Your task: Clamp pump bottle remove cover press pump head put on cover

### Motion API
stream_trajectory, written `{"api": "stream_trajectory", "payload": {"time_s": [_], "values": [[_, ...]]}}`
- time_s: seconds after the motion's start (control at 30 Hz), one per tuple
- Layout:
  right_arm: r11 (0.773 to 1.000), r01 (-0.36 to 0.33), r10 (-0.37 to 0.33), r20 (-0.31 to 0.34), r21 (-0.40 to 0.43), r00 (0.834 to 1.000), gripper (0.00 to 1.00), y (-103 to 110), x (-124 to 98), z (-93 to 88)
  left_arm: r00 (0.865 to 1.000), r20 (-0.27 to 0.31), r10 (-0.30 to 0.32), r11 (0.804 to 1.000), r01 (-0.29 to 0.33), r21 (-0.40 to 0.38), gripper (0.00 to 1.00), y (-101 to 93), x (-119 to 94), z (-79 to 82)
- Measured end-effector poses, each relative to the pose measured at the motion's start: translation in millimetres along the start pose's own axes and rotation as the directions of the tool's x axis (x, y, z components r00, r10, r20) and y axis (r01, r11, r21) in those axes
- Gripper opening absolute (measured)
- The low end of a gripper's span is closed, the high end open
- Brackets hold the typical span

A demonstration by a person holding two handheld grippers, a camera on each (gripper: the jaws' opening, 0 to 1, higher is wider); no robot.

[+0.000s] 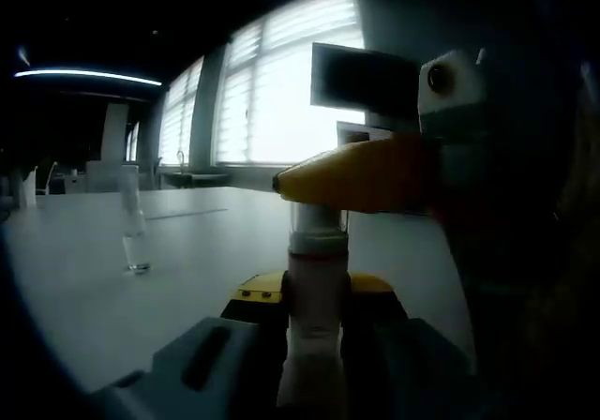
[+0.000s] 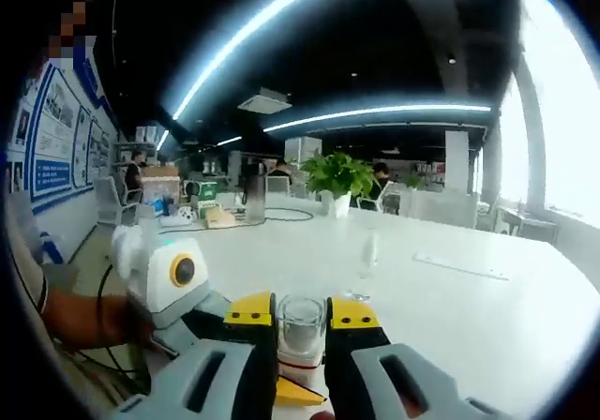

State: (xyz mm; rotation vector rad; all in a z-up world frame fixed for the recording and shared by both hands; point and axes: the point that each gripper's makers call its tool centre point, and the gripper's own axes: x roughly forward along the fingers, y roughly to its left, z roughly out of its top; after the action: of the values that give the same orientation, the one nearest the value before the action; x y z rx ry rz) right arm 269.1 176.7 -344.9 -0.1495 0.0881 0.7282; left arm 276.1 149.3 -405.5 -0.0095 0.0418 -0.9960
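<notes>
I see the pump bottle (image 1: 316, 345) standing up on the white table (image 1: 84, 279), w/ my left gripper (image 1: 314, 300) squeezed tight on its body. My right gripper (image 2: 302, 319) comes from the right, jaws pinched on the clear cover (image 2: 301, 324) up top. A clear cup (image 1: 136, 235) stands further off, left.

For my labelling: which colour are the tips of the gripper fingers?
Yellow; the fingers' tips show best in the right gripper view.

Pump bottle (image 1: 316, 317) upright at lower centre of left gripper view on the table (image 1: 187, 251), clear cover (image 2: 301, 324) on top, small clear bottle (image 1: 135, 237) standing well apart toward left of frame, windows (image 1: 281, 82) behind.
</notes>
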Motion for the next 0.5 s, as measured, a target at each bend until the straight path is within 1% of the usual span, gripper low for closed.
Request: {"api": "stream_trajectory", "payload": {"time_s": [0.07, 0.13, 0.17, 0.2, 0.27, 0.3, 0.33, 0.37, 0.4, 0.43, 0.5], "values": [[0.999, 0.007, -0.007, -0.007, -0.051, 1.000, 0.12, 0.7, -0.6, 0.9, 1.000, -0.001, 0.000, 1.000, 0.000, 0.007, 0.11, -0.5, -0.2, -0.2], [0.997, 0.010, -0.012, -0.018, -0.073, 1.000, 0.12, 3.5, -0.1, 1.0, 1.000, -0.001, -0.003, 1.000, 0.003, 0.006, 0.11, -1.3, 0.0, -0.3], [0.998, 0.006, -0.007, -0.017, -0.064, 1.000, 0.12, 4.0, 0.1, 1.4, 1.000, -0.001, -0.005, 1.000, 0.005, 0.005, 0.11, -1.8, 0.1, -0.3], [1.000, -0.006, 0.006, -0.011, -0.011, 1.000, 0.12, 1.7, 1.2, 0.7, 1.000, -0.001, -0.004, 1.000, 0.004, 0.002, 0.11, -1.7, -0.2, -0.3], [0.997, -0.020, 0.021, -0.004, 0.074, 1.000, 0.12, -2.7, -0.7, -0.6, 1.000, -0.001, -0.004, 1.000, 0.004, -0.004, 0.11, -1.4, -0.1, -0.4], [0.994, -0.052, 0.041, 0.113, 0.095, 0.993, 0.12, -3.6, -0.9, 21.2, 1.000, 0.000, -0.007, 1.000, 0.007, -0.002, 0.11, -1.7, -0.1, -0.3], [0.980, -0.081, 0.060, 0.113, 0.184, 0.992, 0.12, -5.3, -9.2, 25.4, 1.000, 0.000, -0.008, 1.000, 0.008, 0.002, 0.11, -2.7, -0.3, -0.7], [0.978, -0.072, 0.048, 0.124, 0.196, 0.991, 0.12, -10.1, -12.2, 32.7, 1.000, -0.002, -0.009, 1.000, 0.009, 0.008, 0.11, -4.3, 0.2, -1.2], [0.985, -0.057, 0.040, 0.106, 0.165, 0.994, 0.12, -13.9, -12.7, 35.7, 1.000, -0.001, -0.010, 1.000, 0.010, 0.007, 0.11, -4.5, 0.4, -1.1], [0.986, -0.054, 0.037, 0.106, 0.155, 0.994, 0.12, -15.6, -12.8, 38.7, 1.000, -0.001, -0.012, 1.000, 0.012, 0.008, 0.11, -4.9, 0.6, -1.0], [0.986, -0.061, 0.045, 0.105, 0.155, 0.993, 0.12, -15.7, -12.7, 40.3, 1.000, 0.000, -0.011, 1.000, 0.011, 0.010, 0.11, -5.1, -0.1, -0.9]]}}
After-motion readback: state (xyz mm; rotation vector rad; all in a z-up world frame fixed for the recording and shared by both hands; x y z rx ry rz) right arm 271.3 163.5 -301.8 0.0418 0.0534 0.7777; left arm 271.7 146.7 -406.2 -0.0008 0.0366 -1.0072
